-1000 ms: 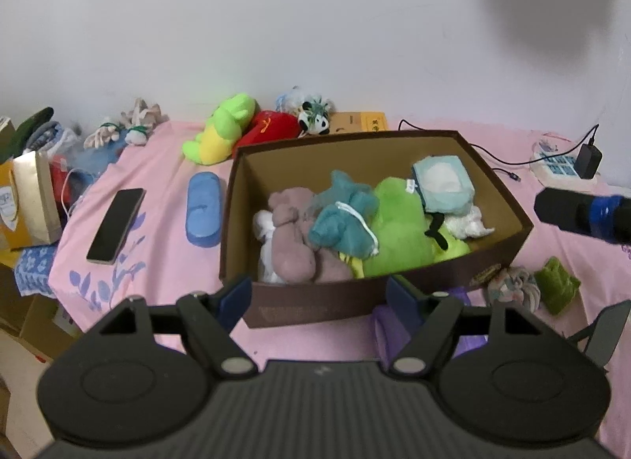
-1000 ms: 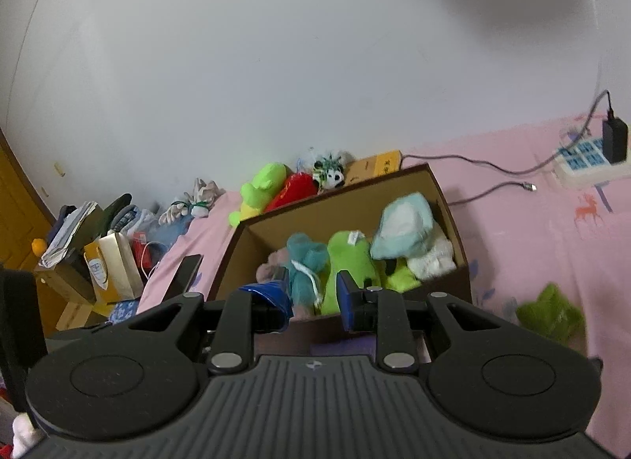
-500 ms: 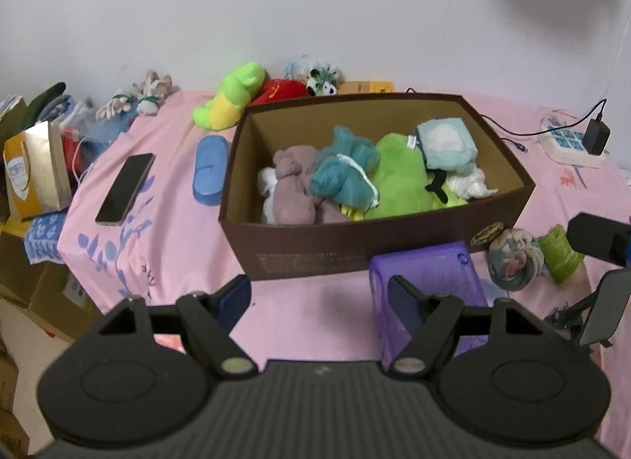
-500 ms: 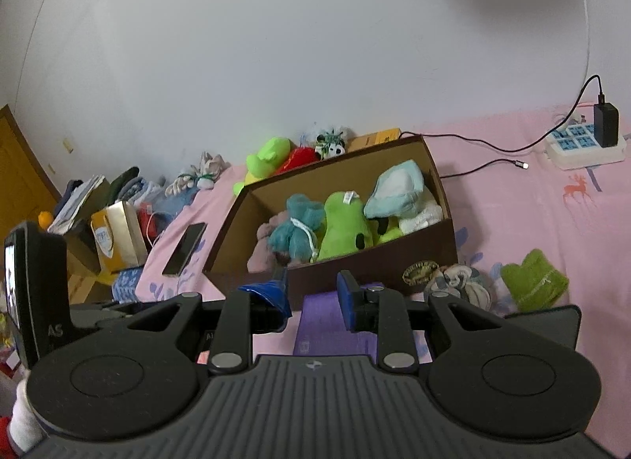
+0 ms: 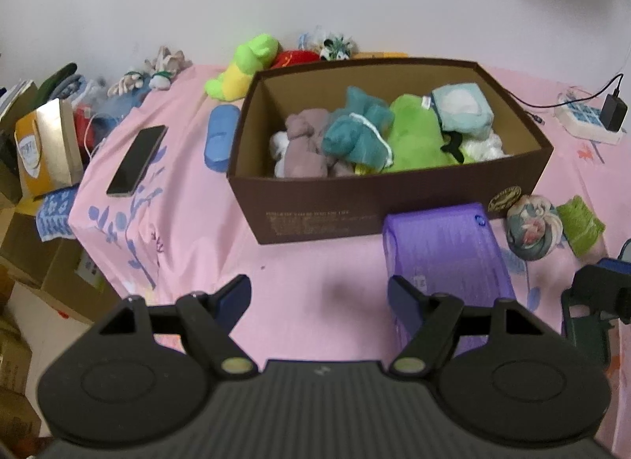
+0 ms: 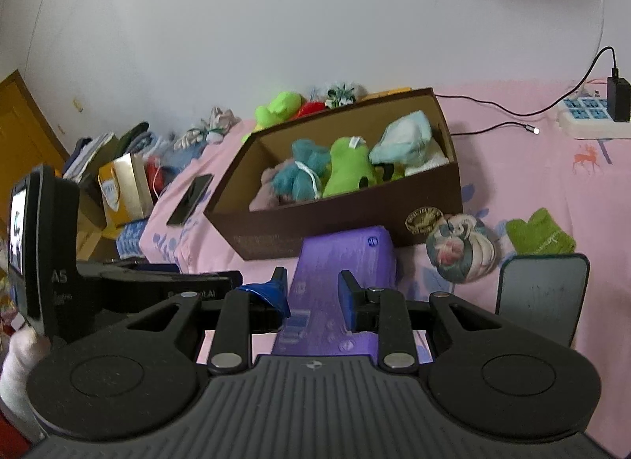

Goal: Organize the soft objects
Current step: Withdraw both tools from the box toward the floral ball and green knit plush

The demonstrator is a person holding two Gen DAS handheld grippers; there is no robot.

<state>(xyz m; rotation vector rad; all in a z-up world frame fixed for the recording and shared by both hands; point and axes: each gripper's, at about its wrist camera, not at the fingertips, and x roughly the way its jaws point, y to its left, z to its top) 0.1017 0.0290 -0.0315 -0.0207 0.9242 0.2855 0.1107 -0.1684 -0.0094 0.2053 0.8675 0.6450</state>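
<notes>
- Brown box (image 5: 378,206) holds gathered plush toys; purple pack (image 5: 445,258) awaits in front.
- Left gripper (image 5: 319,293) gapes wide, empty.
- Right gripper (image 6: 313,293) narrowly parted, gripping nothing.

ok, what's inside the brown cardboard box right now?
The brown cardboard box holds a mauve plush, teal plush, lime-green plush, pale mint pouch and something white. Whatever lies beneath them is hidden.
</notes>
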